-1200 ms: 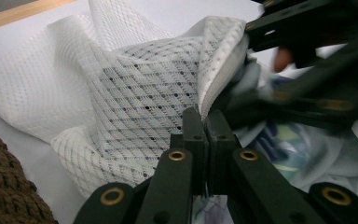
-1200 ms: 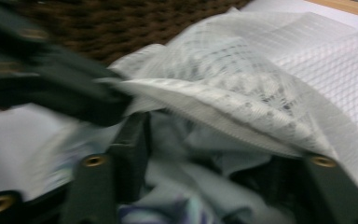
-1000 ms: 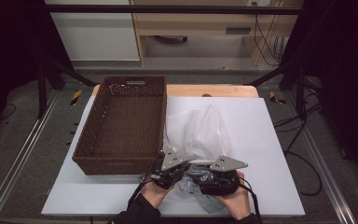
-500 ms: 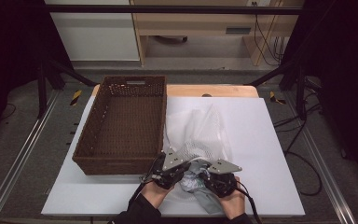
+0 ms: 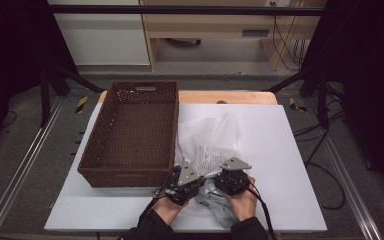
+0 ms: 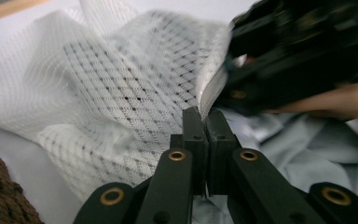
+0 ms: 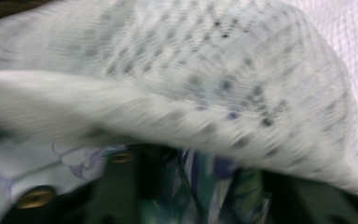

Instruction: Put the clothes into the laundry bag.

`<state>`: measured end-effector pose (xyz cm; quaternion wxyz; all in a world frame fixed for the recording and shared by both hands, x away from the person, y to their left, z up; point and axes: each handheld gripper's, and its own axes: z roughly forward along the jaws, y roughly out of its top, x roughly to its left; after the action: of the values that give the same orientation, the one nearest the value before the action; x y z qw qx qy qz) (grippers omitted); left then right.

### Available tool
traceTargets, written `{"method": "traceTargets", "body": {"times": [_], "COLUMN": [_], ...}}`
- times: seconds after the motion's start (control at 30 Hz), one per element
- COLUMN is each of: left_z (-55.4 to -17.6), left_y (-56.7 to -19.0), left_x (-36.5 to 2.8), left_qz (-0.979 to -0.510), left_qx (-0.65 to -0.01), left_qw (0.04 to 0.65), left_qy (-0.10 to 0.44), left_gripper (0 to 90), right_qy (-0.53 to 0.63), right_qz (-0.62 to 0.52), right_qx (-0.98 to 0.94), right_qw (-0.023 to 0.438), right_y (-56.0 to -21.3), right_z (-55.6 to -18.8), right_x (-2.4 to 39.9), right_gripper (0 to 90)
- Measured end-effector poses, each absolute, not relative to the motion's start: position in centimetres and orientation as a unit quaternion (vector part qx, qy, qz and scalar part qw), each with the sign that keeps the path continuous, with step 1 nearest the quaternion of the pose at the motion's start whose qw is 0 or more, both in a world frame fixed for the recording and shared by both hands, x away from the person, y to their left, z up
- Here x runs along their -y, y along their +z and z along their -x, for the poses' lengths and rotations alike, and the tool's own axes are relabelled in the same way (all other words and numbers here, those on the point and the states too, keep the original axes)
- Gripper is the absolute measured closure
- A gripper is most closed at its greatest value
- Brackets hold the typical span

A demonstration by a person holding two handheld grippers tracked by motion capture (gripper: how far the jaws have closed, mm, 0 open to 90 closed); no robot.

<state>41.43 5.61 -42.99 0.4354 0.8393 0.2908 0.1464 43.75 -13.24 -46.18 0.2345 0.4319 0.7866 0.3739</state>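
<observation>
On the near part of the white surface [image 5: 290, 150], just right of the brown woven basket [image 5: 130, 135], lies a white mesh laundry bag [image 5: 212, 142] with a pale grey-blue garment [image 5: 220, 210] at its mouth. The left tool [image 6: 204, 122] is clamped tight on the bag's hem, holding the mouth up. The right tool [image 5: 230, 181] has just been opening; its jaws sit half apart under the mesh with patterned cloth between them, but blur hides whether they press it. Keep the hem lifted and taut, and push the garment deep before letting go.
</observation>
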Motion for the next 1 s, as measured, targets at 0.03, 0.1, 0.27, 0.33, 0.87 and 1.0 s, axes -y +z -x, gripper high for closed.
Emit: {"method": "traceTargets", "body": {"times": [0.03,0.1,0.27,0.33,0.87,1.0], "left_z": [-41.6,-41.6,-41.6,-41.6,-41.2,-40.5], "left_y": [-43.1,-43.1,-42.9,-42.8,-42.3,-41.1], "left_x": [-5.6,-5.6,-5.9,-6.0,-5.8,-5.9], "left_qz": [-0.838,-0.837,-0.833,-0.831,-0.832,-0.827], "left_qx": [-0.294,-0.294,-0.297,-0.298,-0.291,-0.282], "left_qw": [0.436,0.437,0.441,0.443,0.448,0.462], "left_qy": [0.147,0.149,0.152,0.153,0.15,0.154], "left_gripper": [88.2,88.2,88.2,88.2,88.2,88.2], "right_qy": [0.387,0.41,0.419,0.413,0.395,0.399], "right_qz": [-0.423,-0.41,-0.388,-0.388,-0.409,-0.433], "right_qx": [-0.787,-0.786,-0.798,-0.803,-0.797,-0.778], "right_qw": [0.23,0.214,0.194,0.186,0.205,0.217], "right_y": [-45.9,-45.4,-44.7,-44.6,-45.9,-44.6], "right_z": [-43.3,-42.2,-40.3,-39.9,-40.2,-42.3], "right_x": [13.4,13.8,14.5,14.8,14.6,14.0], "right_gripper": [43.8,30.5,19.4,18.0,80.2,80.0]}}
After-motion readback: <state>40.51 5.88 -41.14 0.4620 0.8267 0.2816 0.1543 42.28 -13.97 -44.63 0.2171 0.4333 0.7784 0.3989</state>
